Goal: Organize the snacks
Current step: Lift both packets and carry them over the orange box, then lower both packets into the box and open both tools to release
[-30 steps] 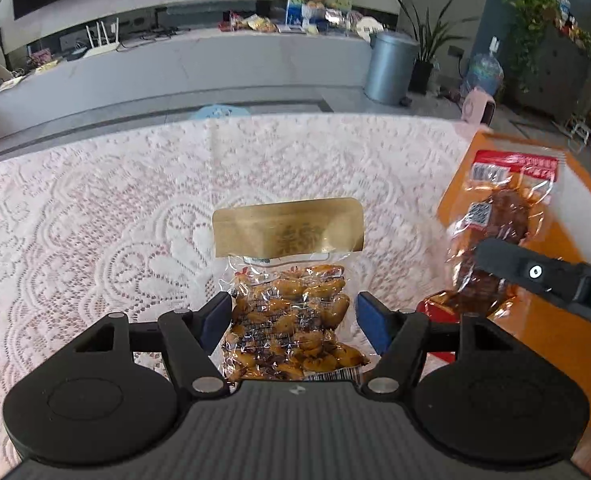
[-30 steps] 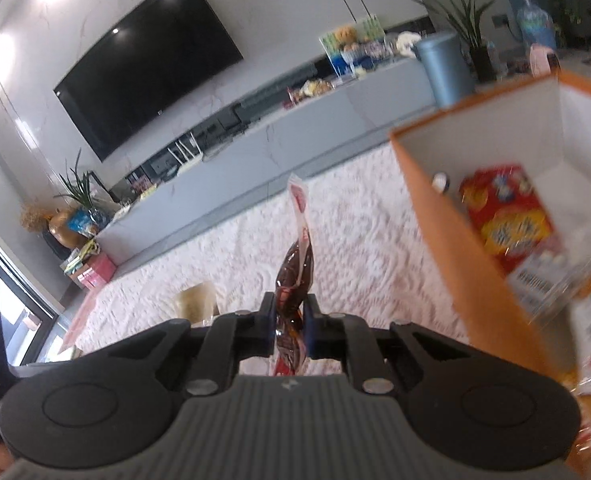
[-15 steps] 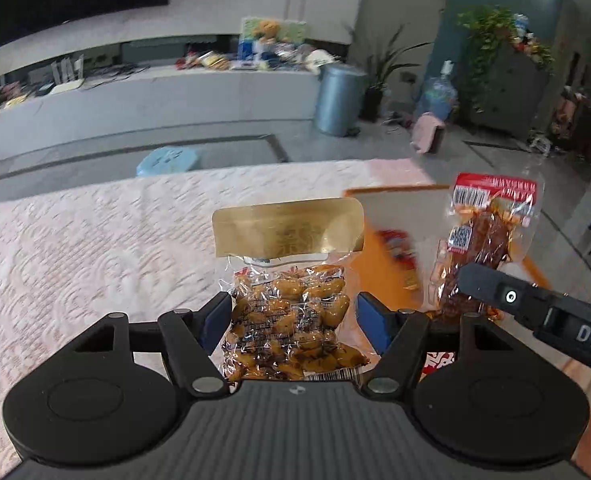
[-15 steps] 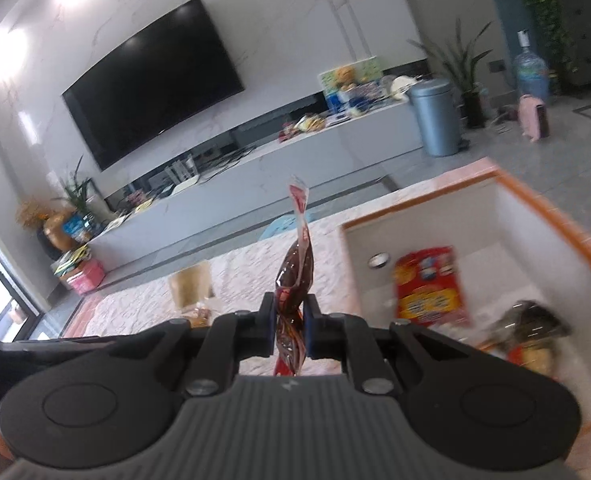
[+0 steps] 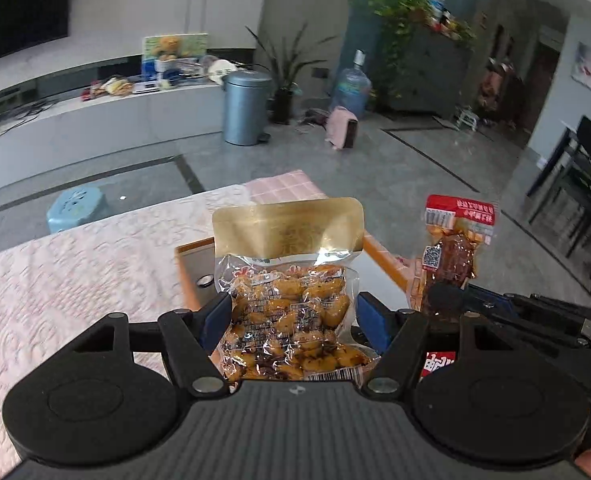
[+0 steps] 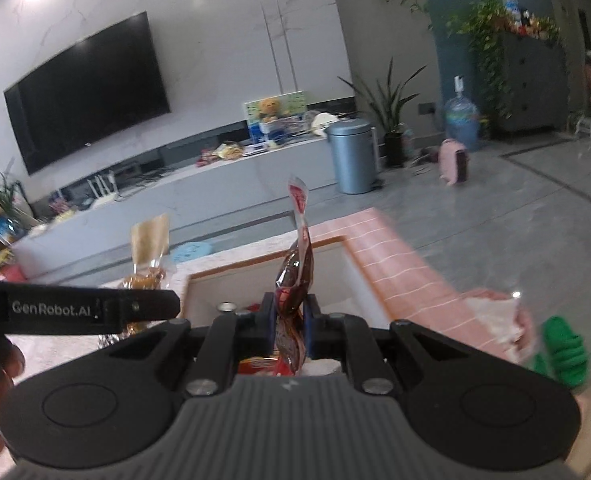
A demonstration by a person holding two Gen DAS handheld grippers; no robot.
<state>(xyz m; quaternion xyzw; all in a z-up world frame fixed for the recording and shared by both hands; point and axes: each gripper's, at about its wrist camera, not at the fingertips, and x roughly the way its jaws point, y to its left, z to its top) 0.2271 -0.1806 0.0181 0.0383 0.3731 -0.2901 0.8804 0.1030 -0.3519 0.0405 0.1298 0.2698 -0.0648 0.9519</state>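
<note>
My left gripper (image 5: pixel 293 316) is shut on a clear pack of yellow-brown snacks with a gold top (image 5: pixel 291 280) and holds it upright over the orange-rimmed box (image 5: pixel 191 276). My right gripper (image 6: pixel 289 318) is shut on a red-topped pack of dark brown meat (image 6: pixel 295 276), held edge-on above the same box (image 6: pixel 263 270). That pack (image 5: pixel 451 252) and the right gripper show at the right of the left wrist view. The gold-topped pack (image 6: pixel 149 252) and the left gripper show at the left of the right wrist view.
The box sits at the end of a table with a white lace cloth (image 5: pixel 75 272) over a pink one (image 6: pixel 399 264). Red snack packs (image 6: pixel 257 362) lie inside the box. Beyond are grey floor, a blue stool (image 5: pixel 77 208) and a grey bin (image 5: pixel 245 108).
Both grippers have swung to the right with their packs, from over the lace cloth to above the open box. The jaws have stayed shut on the packs.
</note>
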